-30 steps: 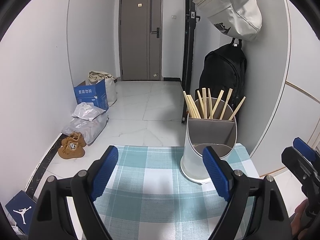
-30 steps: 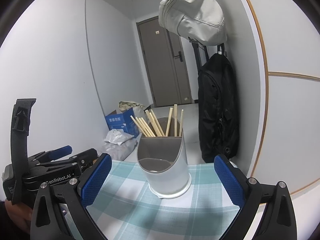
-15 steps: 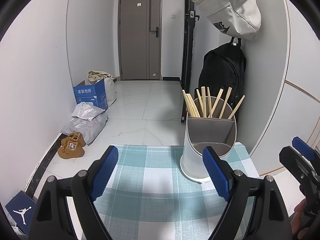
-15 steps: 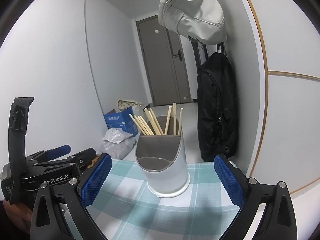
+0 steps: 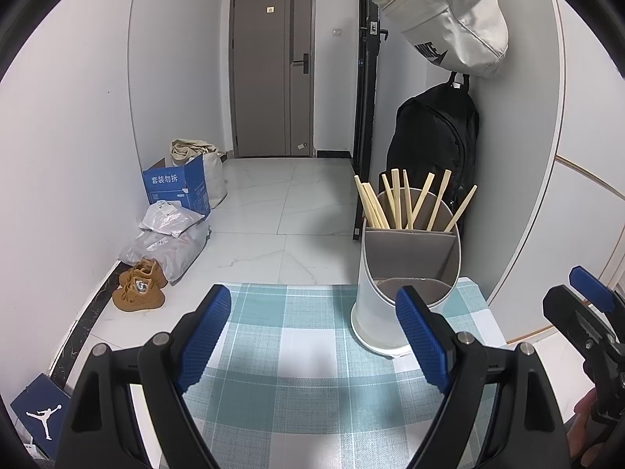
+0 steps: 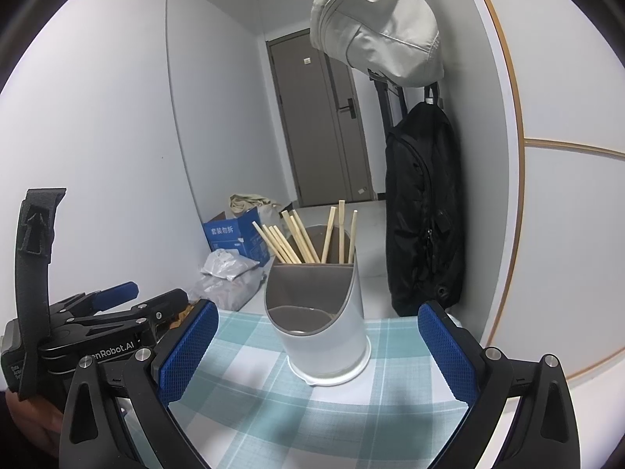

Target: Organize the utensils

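A white utensil holder (image 5: 406, 269) (image 6: 320, 324) with a grey lining stands near the far right corner of a small table under a teal checked cloth (image 5: 304, 355) (image 6: 250, 398). Several wooden chopsticks (image 5: 402, 203) (image 6: 304, 234) stand in its rear compartment; the front compartment looks empty. My left gripper (image 5: 312, 336) hovers open over the cloth, left of and nearer than the holder, with nothing between its blue pads. My right gripper (image 6: 316, 355) is open too, low above the cloth with the holder framed between its fingers but not touched.
A black backpack (image 5: 433, 148) and a pale bag (image 5: 445, 15) hang on the wall behind the holder. Beyond the table's far edge lie floor tiles, a blue box (image 5: 175, 187), plastic bags (image 5: 168, 238) and brown shoes (image 5: 140, 289). Each gripper shows at the other view's edge.
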Demonstrator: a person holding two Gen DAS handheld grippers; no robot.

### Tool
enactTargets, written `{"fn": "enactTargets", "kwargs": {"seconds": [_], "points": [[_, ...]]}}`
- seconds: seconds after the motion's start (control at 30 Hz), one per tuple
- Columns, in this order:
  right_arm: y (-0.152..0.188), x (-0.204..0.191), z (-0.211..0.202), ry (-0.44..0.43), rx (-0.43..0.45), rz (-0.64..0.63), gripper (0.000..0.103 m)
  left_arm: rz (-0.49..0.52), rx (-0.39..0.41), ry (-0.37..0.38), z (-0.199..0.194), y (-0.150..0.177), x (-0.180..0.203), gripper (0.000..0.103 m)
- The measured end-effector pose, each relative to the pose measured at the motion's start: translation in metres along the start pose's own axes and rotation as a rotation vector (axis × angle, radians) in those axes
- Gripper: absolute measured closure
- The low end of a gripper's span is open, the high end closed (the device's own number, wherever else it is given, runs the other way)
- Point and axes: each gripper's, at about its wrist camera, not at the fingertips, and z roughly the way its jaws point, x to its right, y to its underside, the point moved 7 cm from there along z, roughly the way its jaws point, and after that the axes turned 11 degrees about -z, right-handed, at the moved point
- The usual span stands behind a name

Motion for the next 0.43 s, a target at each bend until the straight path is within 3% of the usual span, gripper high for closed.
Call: {"fn": "enactTargets", "kwargs": {"seconds": [0.43], "points": [[0.0005,-0.0008,0.0000,0.003,0.004,-0.005,0.000,0.006,-0.010,0.016,0.0001,0.0009,0.0012,0.020]]}}
